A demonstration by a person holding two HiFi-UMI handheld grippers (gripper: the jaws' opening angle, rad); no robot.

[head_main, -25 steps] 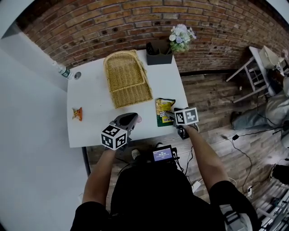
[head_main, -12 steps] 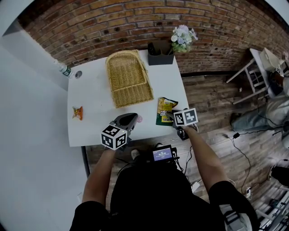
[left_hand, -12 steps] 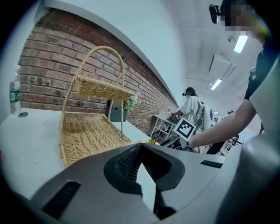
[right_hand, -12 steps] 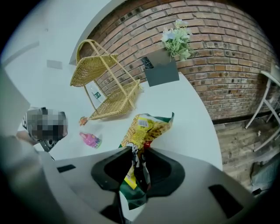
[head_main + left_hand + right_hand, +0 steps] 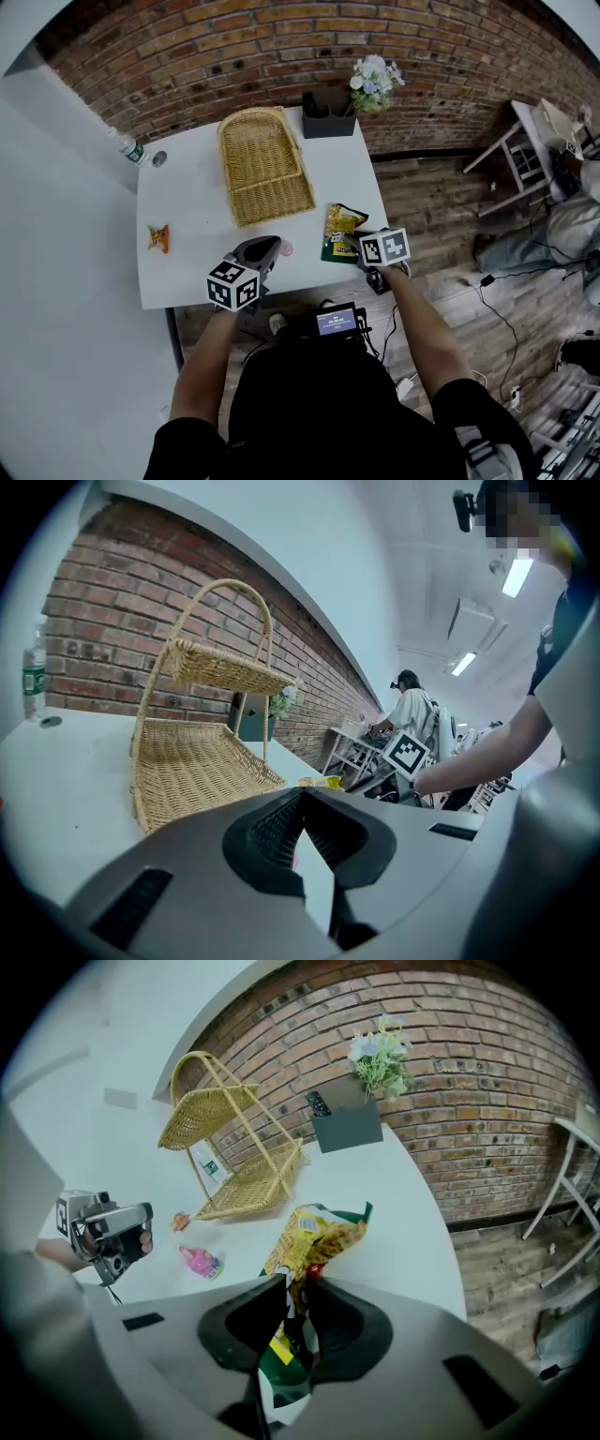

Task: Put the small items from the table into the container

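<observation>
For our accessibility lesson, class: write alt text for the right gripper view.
The right gripper is closing its jaws on the near edge of a yellow-green snack bag on a white table. Behind are a wicker basket, a small pink packet and a brick wall.

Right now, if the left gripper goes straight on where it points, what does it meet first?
Probably the pink item lying just before the tips of the shut left gripper, then the table. Depth is unclear.
</observation>
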